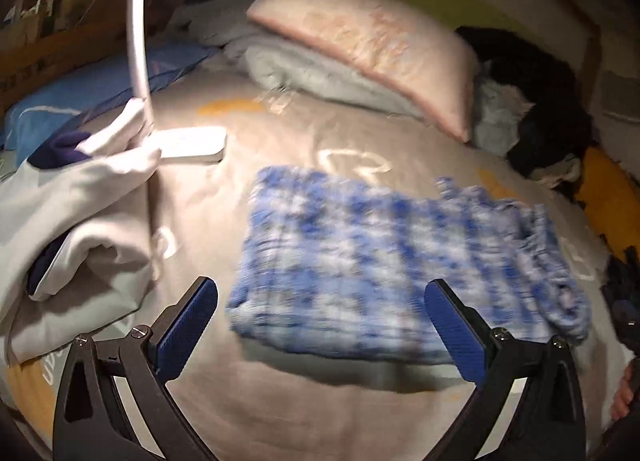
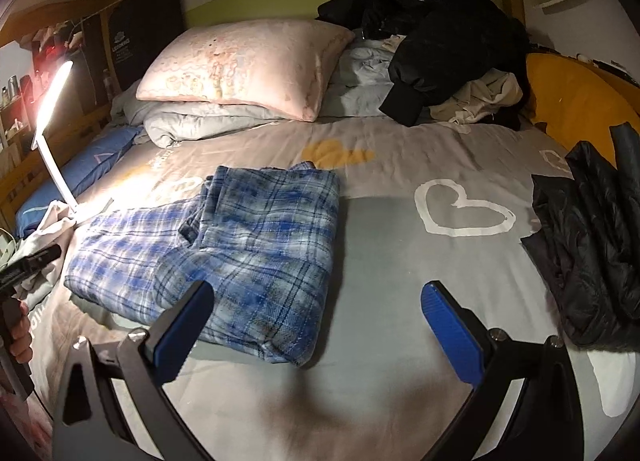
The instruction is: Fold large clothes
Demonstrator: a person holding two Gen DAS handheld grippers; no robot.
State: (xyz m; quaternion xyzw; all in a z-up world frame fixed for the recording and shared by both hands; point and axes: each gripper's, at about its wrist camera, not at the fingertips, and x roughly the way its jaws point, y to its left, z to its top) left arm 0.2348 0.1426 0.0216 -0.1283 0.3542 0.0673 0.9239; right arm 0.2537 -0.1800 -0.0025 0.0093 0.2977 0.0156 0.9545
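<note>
Both jaws stand wide apart with nothing between them: the left gripper [image 1: 320,325] and right gripper [image 2: 318,325] each show two flat, ribbed blue pads [image 2: 450,331] on black arms. Just ahead of them a soft blue-and-white plaid garment [image 2: 240,245], folded into a rough rectangle, lies flat on the smooth grey bedsheet [image 2: 400,285] printed with white heart outlines. Farther back rest a plump pink pillow [image 2: 248,65], a crumpled black jacket [image 2: 440,41] and a thin white lamp [image 2: 54,165].
</note>
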